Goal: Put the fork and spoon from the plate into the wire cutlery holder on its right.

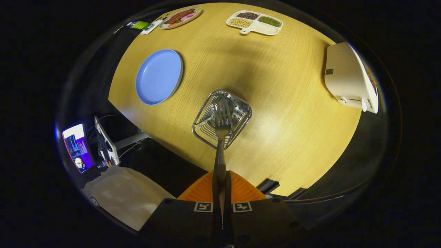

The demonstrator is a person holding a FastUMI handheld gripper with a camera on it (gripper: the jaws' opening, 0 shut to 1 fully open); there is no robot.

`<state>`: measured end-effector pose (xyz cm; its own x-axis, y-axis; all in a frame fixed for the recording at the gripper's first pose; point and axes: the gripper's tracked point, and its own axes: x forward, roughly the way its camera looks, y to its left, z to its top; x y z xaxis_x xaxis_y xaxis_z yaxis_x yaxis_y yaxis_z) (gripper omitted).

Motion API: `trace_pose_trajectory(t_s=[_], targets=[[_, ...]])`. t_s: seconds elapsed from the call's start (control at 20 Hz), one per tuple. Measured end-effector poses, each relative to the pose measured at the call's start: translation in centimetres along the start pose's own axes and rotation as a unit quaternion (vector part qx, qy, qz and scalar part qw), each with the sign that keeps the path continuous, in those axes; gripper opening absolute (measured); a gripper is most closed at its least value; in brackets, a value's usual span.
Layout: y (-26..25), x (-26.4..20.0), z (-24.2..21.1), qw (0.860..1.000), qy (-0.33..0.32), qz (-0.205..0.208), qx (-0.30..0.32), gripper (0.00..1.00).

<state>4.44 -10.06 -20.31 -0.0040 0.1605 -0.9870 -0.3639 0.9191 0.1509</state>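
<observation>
One gripper view looks down on a round wooden table [293, 113]. The gripper [220, 187] has both fingers pressed on the handle of a fork [222, 127], its tines hanging over the mouth of the wire cutlery holder [203, 125]. Something silvery inside may be the spoon; I cannot tell. The blue plate [158, 76], left of the holder, lies bare. Judging by this, the fork's drop is in hand: lower, then part the fingers.

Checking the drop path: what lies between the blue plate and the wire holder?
Only bare table between blue plate and wire holder; tongs grip the fork.
</observation>
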Motion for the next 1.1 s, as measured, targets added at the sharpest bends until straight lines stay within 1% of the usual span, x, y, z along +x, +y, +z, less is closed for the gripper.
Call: trace_pose_trajectory(t_s=[0.15, 0.25, 0.3, 0.35, 0.4, 0.45, 0.5, 0.6, 0.7, 0.8, 0.95, 1.1], targets=[[-0.1, 0.1, 0.1, 1.000, 0.021, 0.006, 0.003, 0.08], [-0.4, 0.1, 0.7, 1.000, 0.022, 0.004, 0.008, 0.09], [-0.5, 0.2, 1.0, 1.000, 0.019, 0.004, 0.015, 0.12], [-0.4, 0.3, 1.3, 1.000, 0.019, 0.007, 0.022, 0.13], [-0.4, 0.3, 1.4, 0.999, 0.017, 0.009, 0.028, 0.16], [-0.4, 0.1, 1.6, 0.999, 0.013, 0.010, 0.033, 0.22], [-0.4, 0.0, 2.0, 0.999, 0.004, 0.013, 0.036, 0.36], [-0.1, -0.6, 2.6, 0.999, -0.022, 0.018, 0.039, 0.66], [0.7, -1.3, 3.2, 0.997, -0.053, 0.034, 0.045, 0.73], [1.3, -2.1, 3.2, 0.995, -0.082, 0.037, 0.047, 1.00], [1.6, -3.4, 2.2, 0.990, -0.125, 0.033, 0.055, 0.99], [2.4, -4.9, 1.8, 0.981, -0.175, 0.042, 0.074, 0.99]])
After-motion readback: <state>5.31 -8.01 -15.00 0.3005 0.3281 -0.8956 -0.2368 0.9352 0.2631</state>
